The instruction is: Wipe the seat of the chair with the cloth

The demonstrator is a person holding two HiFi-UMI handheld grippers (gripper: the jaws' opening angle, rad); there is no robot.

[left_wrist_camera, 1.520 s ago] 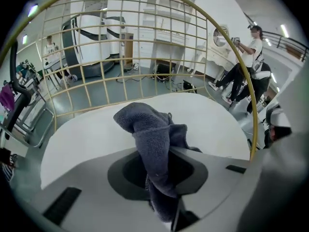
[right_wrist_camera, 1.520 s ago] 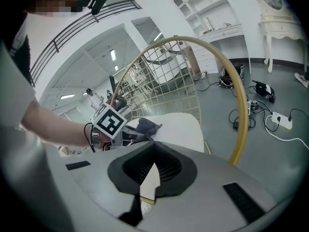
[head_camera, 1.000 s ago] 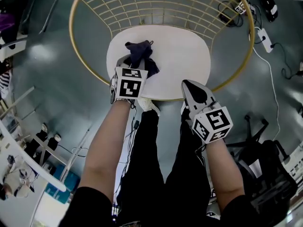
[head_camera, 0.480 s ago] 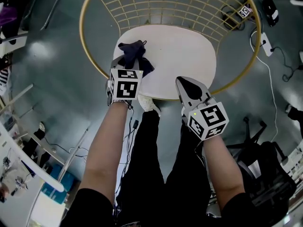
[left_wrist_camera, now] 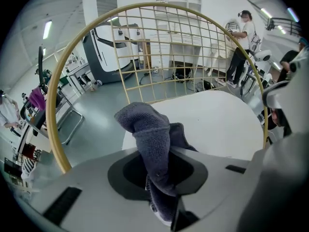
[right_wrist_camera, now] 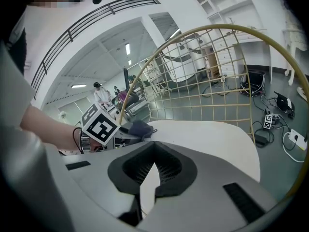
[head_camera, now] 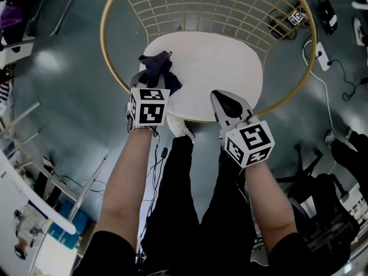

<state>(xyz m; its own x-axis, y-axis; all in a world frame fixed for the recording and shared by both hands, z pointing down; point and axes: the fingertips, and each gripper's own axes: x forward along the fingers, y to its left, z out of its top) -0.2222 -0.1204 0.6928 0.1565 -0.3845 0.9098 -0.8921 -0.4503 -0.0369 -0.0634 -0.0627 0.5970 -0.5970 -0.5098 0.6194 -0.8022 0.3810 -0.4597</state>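
Note:
The chair has a round white seat [head_camera: 218,62] and a gold wire back [head_camera: 201,4]. A dark blue-grey cloth [head_camera: 156,68] lies bunched at the seat's left edge, and my left gripper [head_camera: 152,80] is shut on it. In the left gripper view the cloth [left_wrist_camera: 153,144] stands up out of the jaws, with the seat [left_wrist_camera: 217,115] behind it. My right gripper [head_camera: 222,101] hangs over the seat's front right edge with its jaws shut and nothing in them. In the right gripper view the seat [right_wrist_camera: 207,134] lies ahead, with the cloth [right_wrist_camera: 140,128] at the left.
The person's legs in black trousers and a white shoe [head_camera: 179,126] are just in front of the chair. Cables and a power strip [head_camera: 322,53] lie on the floor at the right. A black office chair [head_camera: 322,206] stands at the lower right. A person [left_wrist_camera: 240,40] stands beyond the chair back.
My left gripper has dragged the cloth leftward across the seat, from left of centre to its left edge. The right gripper has stayed at the front edge.

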